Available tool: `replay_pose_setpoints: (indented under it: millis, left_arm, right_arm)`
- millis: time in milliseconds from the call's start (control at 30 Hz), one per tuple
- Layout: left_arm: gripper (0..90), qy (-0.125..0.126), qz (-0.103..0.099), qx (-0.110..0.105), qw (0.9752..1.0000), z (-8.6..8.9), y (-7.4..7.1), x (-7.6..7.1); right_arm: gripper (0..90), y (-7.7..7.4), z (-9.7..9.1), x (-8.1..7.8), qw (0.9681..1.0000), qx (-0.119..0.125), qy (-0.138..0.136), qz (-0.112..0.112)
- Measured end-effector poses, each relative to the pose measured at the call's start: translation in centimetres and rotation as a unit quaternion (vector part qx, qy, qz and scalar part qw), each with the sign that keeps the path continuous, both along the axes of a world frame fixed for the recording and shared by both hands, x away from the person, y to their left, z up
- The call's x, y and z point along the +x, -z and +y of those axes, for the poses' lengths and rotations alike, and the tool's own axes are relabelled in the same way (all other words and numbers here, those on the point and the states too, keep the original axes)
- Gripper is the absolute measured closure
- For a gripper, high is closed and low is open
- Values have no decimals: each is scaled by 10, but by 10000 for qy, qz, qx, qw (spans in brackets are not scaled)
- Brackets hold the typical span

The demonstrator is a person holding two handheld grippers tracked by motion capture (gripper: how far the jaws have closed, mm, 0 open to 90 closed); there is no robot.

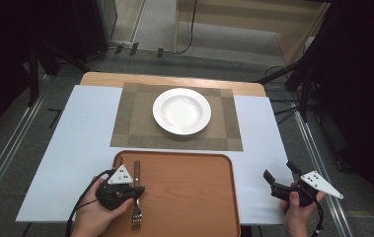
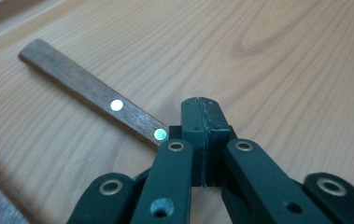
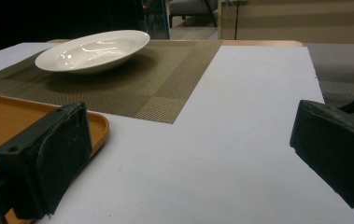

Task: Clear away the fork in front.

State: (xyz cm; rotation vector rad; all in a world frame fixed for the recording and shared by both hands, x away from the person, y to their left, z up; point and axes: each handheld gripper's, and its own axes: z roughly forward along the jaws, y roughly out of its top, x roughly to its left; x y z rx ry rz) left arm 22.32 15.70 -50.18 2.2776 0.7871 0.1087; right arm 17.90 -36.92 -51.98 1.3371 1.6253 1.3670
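Fork [image 1: 136, 197] on wooden tray [image 1: 194, 197], unlabelled, clenched in left gripper [image 1: 134, 191] fingers; right gripper [image 1: 279, 178] fingers released.

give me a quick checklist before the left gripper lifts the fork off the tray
1. Left gripper jaws closed at the fork, near its wooden handle: ok.
2. Fork actually clamped between the jaws: cannot tell, the pads hide the contact.
3. Fork still lying flat on the tray: ok.
4. Right gripper open and off to the side over the white board: ok.
5. Plate sitting on the placemat, nothing in it: ok.
6. Room on the placemat beside the plate: ok.
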Motion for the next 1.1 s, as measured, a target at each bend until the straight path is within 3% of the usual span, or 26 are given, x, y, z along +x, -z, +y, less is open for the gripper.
replay_pose_setpoints:
  millis: [267,400,533,667,1100]
  left_arm:
    - [891,-180,13,-42,9998,12,-1,2]
    - [890,-214,18,-332,9992,15,-6,1]
    - [890,13,30,-161,9999,2,-2,-3]
    - [890,78,39,71,9999,-3,2,-3]
    - [890,-203,166,10,9997,16,3,5]
  right_arm:
    - [0,0,0,0,10000,-7,1,2]
    - [0,0,0,0,10000,-7,2,2]
    - [0,0,1,0,10000,-17,4,16]
    - [0,0,1,0,10000,-19,1,19]
    - [0,0,1,1,10000,-20,5,54]
